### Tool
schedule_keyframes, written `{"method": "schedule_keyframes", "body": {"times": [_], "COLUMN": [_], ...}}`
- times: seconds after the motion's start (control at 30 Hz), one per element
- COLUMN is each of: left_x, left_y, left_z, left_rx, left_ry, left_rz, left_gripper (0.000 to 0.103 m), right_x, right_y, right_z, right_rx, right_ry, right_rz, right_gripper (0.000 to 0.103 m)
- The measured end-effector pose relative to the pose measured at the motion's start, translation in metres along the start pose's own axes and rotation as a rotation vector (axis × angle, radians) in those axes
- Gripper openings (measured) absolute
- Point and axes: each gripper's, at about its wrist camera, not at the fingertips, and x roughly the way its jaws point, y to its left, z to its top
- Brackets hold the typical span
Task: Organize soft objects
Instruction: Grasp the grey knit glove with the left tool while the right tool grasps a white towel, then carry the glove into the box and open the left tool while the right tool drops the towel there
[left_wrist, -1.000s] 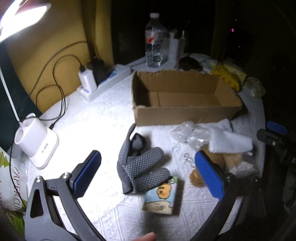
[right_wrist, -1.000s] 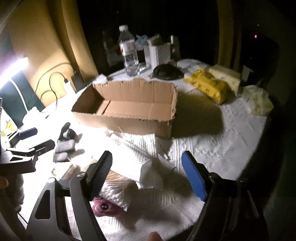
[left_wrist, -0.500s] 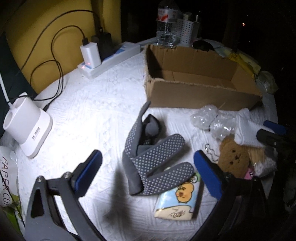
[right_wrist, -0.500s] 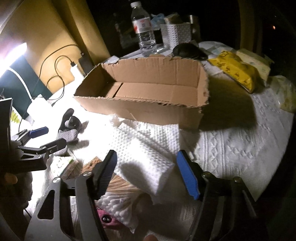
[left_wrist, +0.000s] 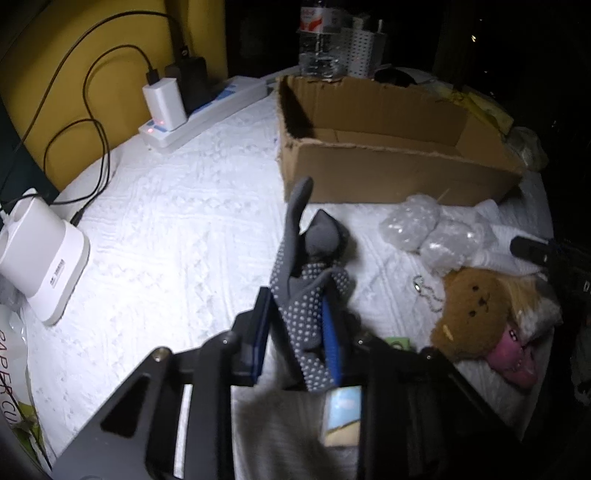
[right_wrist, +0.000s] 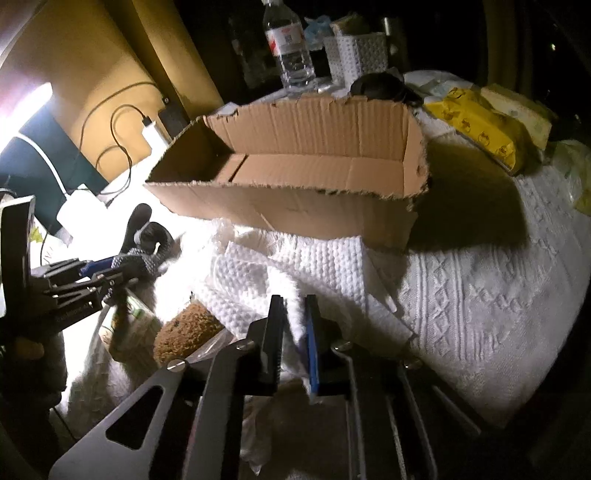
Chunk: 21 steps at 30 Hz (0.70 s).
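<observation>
The left gripper (left_wrist: 295, 328) has just clenched on the grey dotted fabric glove (left_wrist: 306, 280); the right gripper (right_wrist: 295, 332) on the white waffle-textured cloth (right_wrist: 295, 266). Both lie before the open brown cardboard box (right_wrist: 314, 173). Grasping looks complete; next, lift each into it.

A room in a home, lit at night.
A white knitted cloth (right_wrist: 480, 295) covers the tabletop, with a power strip (left_wrist: 207, 110), water bottle (right_wrist: 290, 55), cardboard box (right_wrist: 295, 177) and teddy bear (left_wrist: 472, 310).

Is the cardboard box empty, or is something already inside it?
Empty: the cardboard box shows only its bare floor and flaps; the soft things lie outside it.
</observation>
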Motion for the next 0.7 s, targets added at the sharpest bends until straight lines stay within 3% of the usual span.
{"method": "schedule_keyframes", "body": {"times": [0.47, 0.7], "left_x": [-0.055, -0.075], "left_y": [-0.014, -0.031], "left_z": [0.01, 0.031], "left_rx": [0.028, 0.058], "left_ry": [-0.131, -0.194], "left_rz": [-0.059, -0.083], "left_gripper": [0.024, 0.024], "right_x": [-0.073, -0.1], "right_y": [0.002, -0.001], "right_z": [0.018, 0.037], "right_rx": [-0.042, -0.059], "right_ry": [-0.189, -0.264], "right_rz": [-0.049, -0.045], "right_gripper": [0.008, 0.008]}}
